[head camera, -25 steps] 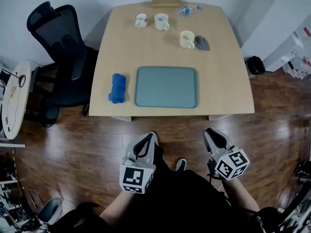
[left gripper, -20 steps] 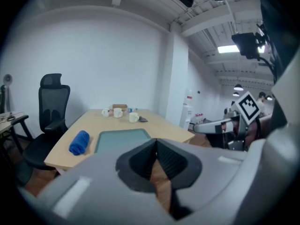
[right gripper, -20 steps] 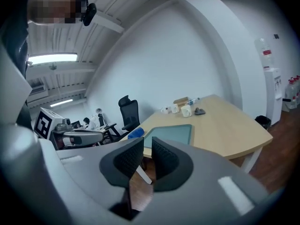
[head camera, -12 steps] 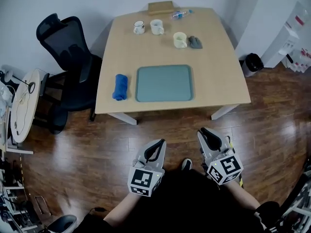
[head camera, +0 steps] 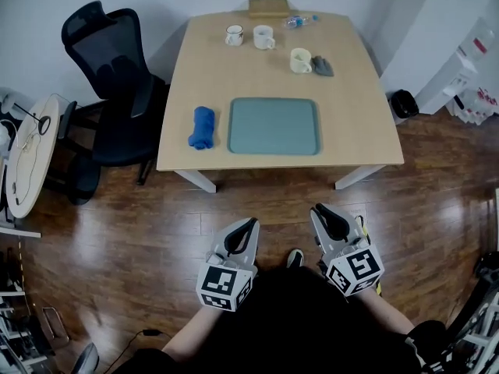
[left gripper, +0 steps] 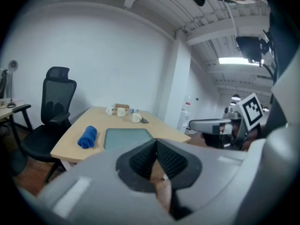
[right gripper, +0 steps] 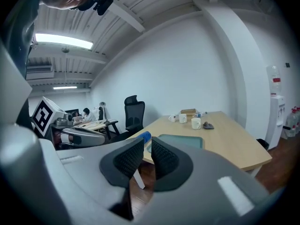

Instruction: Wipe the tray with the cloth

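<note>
A teal tray (head camera: 274, 125) lies near the front edge of the wooden table (head camera: 351, 115). A rolled blue cloth (head camera: 202, 127) sits just left of it. Both grippers hang low over the wooden floor, well short of the table. My left gripper (head camera: 242, 228) is shut with its pads meeting and nothing in them. My right gripper (head camera: 327, 213) stands slightly open, a narrow gap between its pads, empty. The left gripper view looks past my left gripper (left gripper: 156, 142) to the cloth (left gripper: 87, 137) and tray (left gripper: 126, 137). The right gripper view shows my right gripper (right gripper: 147, 142) and the tray (right gripper: 180, 139) beyond.
Three mugs (head camera: 263, 37), a grey rag-like lump (head camera: 323, 66), a plastic bottle (head camera: 299, 21) and a wooden box (head camera: 269, 7) stand at the table's far end. A black office chair (head camera: 109, 76) is at the table's left, a round side table (head camera: 27, 158) farther left, a black bin (head camera: 401, 104) at right.
The head view has drawn back and shifted, so the table now sits higher and smaller. Both grippers stay low near the person's body, with small shifts only.
</note>
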`<action>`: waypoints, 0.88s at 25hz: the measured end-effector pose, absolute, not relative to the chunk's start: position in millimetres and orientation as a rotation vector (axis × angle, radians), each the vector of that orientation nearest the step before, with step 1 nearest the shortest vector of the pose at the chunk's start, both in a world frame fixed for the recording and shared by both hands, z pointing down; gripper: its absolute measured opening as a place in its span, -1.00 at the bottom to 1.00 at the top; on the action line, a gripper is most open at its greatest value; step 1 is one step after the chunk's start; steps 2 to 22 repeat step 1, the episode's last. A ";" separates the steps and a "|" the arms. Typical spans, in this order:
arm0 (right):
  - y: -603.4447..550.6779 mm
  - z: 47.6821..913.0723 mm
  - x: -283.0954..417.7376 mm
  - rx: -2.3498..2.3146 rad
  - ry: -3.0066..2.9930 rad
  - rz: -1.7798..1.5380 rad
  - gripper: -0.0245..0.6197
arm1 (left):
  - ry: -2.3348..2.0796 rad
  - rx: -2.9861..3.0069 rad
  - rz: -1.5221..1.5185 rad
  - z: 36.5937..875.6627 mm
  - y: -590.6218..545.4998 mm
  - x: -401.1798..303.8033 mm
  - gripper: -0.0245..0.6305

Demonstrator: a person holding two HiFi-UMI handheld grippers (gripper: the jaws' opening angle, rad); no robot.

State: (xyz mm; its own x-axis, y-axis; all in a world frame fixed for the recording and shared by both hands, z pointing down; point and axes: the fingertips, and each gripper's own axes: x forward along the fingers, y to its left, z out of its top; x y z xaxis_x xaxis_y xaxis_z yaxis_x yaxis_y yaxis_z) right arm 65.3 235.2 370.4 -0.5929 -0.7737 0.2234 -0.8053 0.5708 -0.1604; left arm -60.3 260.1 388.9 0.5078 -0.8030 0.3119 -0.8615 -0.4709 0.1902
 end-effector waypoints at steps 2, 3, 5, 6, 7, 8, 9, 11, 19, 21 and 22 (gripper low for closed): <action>235.1 369.4 61.2 1.348 -2.669 0.371 -0.75 | -1.395 2.439 0.254 388.4 259.0 -64.7 -0.92; 235.1 369.4 61.2 1.348 -2.669 0.371 -0.75 | -1.395 2.439 0.254 388.4 259.0 -64.7 -0.92; 235.1 369.4 61.2 1.348 -2.669 0.371 -0.75 | -1.395 2.439 0.254 388.4 259.0 -64.7 -0.92; 235.1 369.4 61.2 1.348 -2.669 0.371 -0.75 | -1.395 2.439 0.254 388.4 259.0 -64.7 -0.92; 235.1 369.4 61.2 1.348 -2.669 0.371 -0.75 | -1.395 2.439 0.254 388.4 259.0 -64.7 -0.92; 235.1 369.4 61.2 1.348 -2.669 0.371 -0.75 | -1.395 2.439 0.254 388.4 259.0 -64.7 -0.92; 235.1 369.4 61.2 1.348 -2.669 0.371 -0.75 | -1.395 2.439 0.254 388.4 259.0 -64.7 -0.92; 235.1 369.4 61.2 1.348 -2.669 0.371 -0.75 | -1.395 2.439 0.254 388.4 259.0 -64.7 -0.92; 235.1 369.4 61.2 1.348 -2.669 0.371 -0.75 | -1.395 2.439 0.254 388.4 259.0 -64.7 -0.92; 235.1 369.4 61.2 1.348 -2.669 0.371 -0.75 | -1.395 2.439 0.254 388.4 259.0 -64.7 -0.92; 235.1 369.4 61.2 1.348 -2.669 0.371 -0.75 | -1.395 2.439 0.254 388.4 259.0 -64.7 -0.92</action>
